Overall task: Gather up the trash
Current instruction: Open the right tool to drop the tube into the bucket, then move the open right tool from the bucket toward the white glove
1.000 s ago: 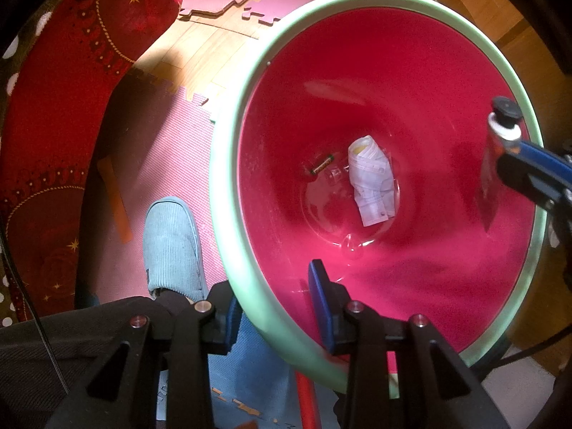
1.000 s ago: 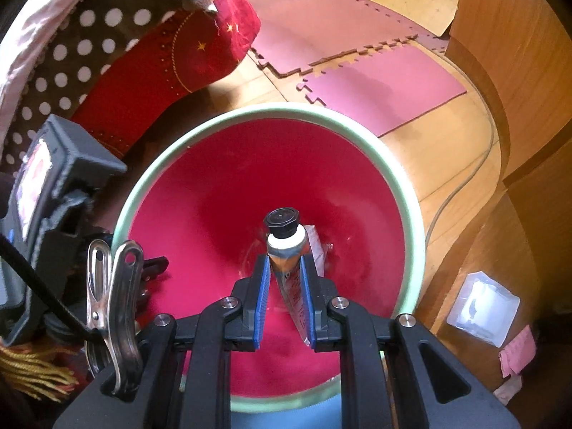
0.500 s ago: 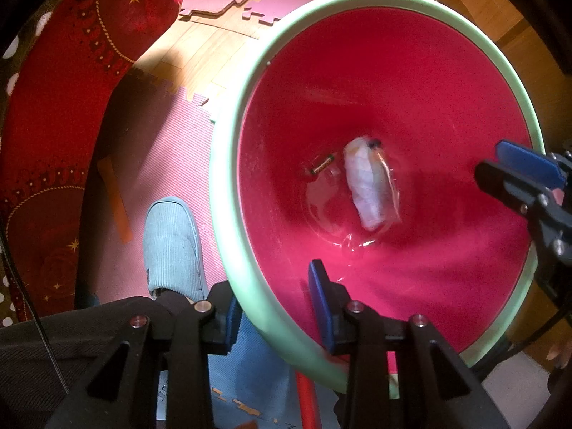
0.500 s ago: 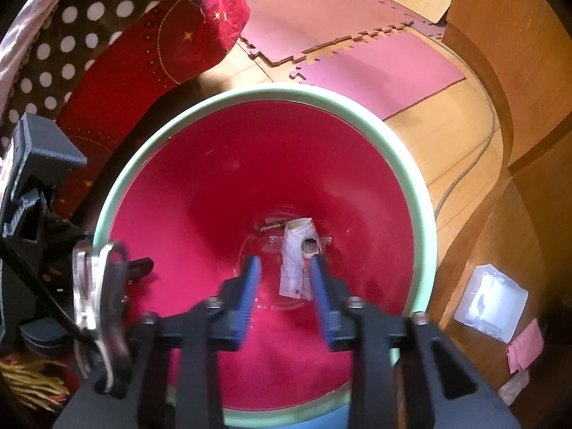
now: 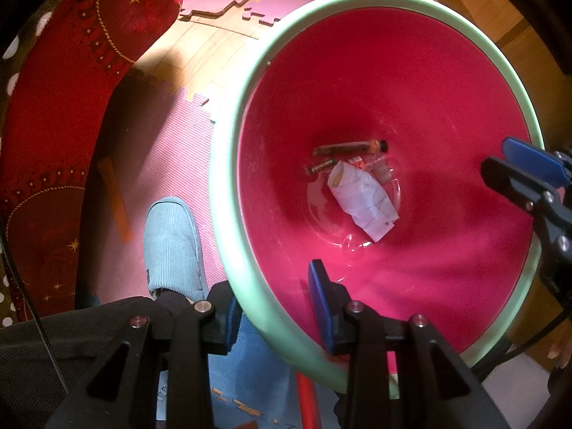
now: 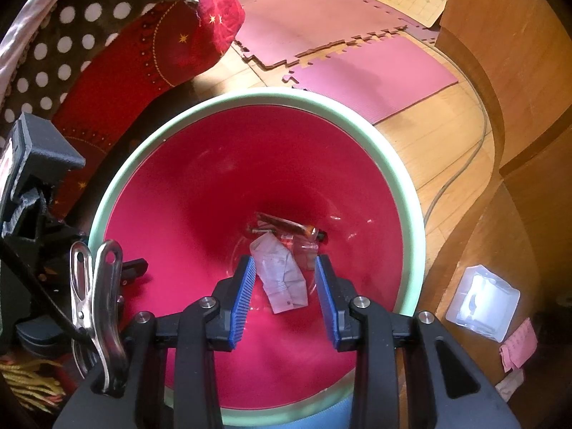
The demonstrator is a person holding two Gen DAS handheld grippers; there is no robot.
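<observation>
Wooden floor [image 6: 422,143] underfoot, pale and sunlit, partly covered by pink interlocking foam mats [image 6: 371,78], two patches in the right wrist view, one lying over the other's toothed edge. Red star-patterned cushion [image 5: 53,114] beside the bin, a dark polka-dot fabric [image 6: 53,53] behind it. Wooden furniture panels [image 6: 507,82] curving along the right, a grey cable [image 6: 461,168] trailing across the boards. One bin [image 5: 228,214], pale green rim, deep pink inside, standing on the floor. At its bottom, the collected trash: one crumpled white paper [image 5: 363,195], one dark tube with a black cap [image 5: 352,148] just beyond it, one small battery-like cylinder [image 5: 320,167], and some clear plastic scraps, too blurred to count. Outside the bin, on the floor at right, one clear plastic tray [image 6: 482,298] and one pink slip of paper [image 6: 520,345]. One light blue slipper [image 5: 173,246] planted on the mat beside the bin. Left gripper [image 5: 271,316] pinching the bin's rim, one pad outside, one inside. Right gripper [image 6: 284,298] held over the bin's mouth, jaws spread, nothing between them. One metal clip [image 6: 96,296] fastened near the right gripper's base.
</observation>
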